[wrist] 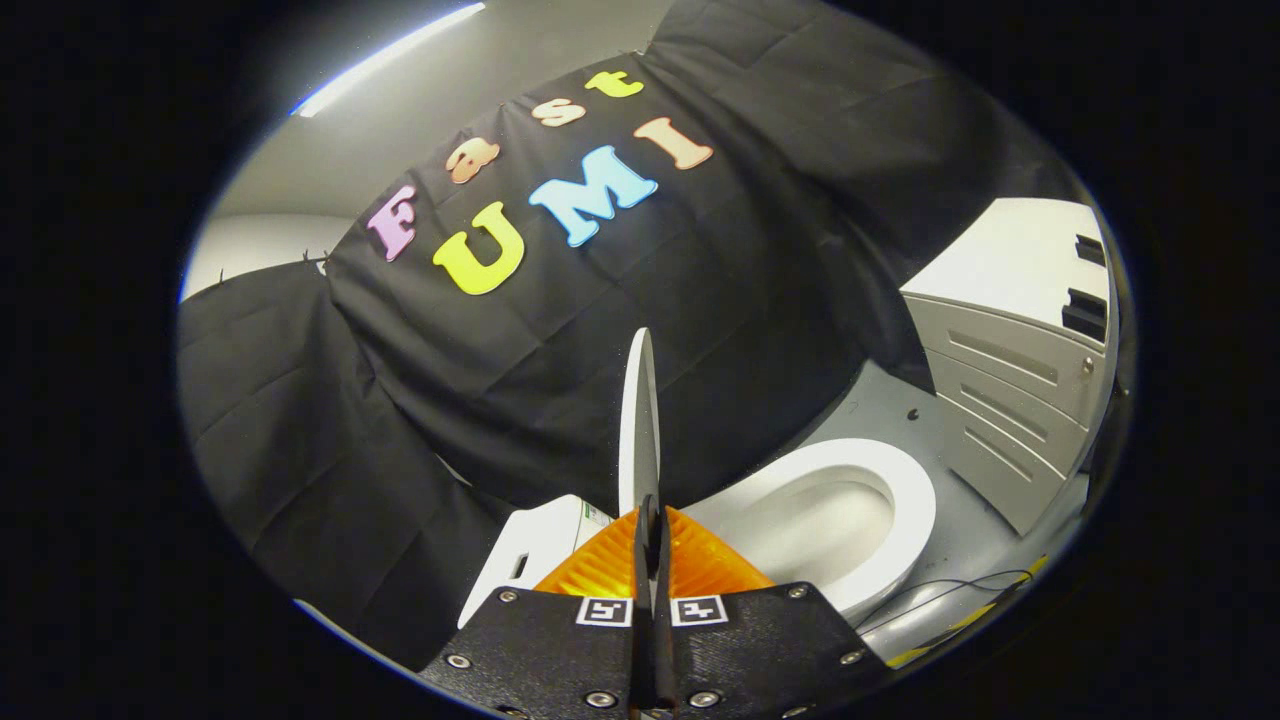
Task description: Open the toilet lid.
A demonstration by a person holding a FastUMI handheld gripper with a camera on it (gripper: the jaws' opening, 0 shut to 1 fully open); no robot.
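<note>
The white toilet lid point(638, 420) stands raised, seen edge-on as a thin blade rising straight up from between my fingers. My gripper point(650, 522) is shut on the lid's lower edge, one finger pressed on each side. To the right of the lid lies the white toilet seat point(905, 500) around the open bowl point(825, 525). The white tank point(530, 550) sits to the left of my fingers, partly hidden behind them.
A white cabinet point(1010, 400) with grooved drawer fronts stands beyond the toilet on the right. Grey floor point(890, 415) runs between it and the toilet. Thin cables point(950, 588) lie on the floor by the bowl. Black cloth hangs close behind the tank.
</note>
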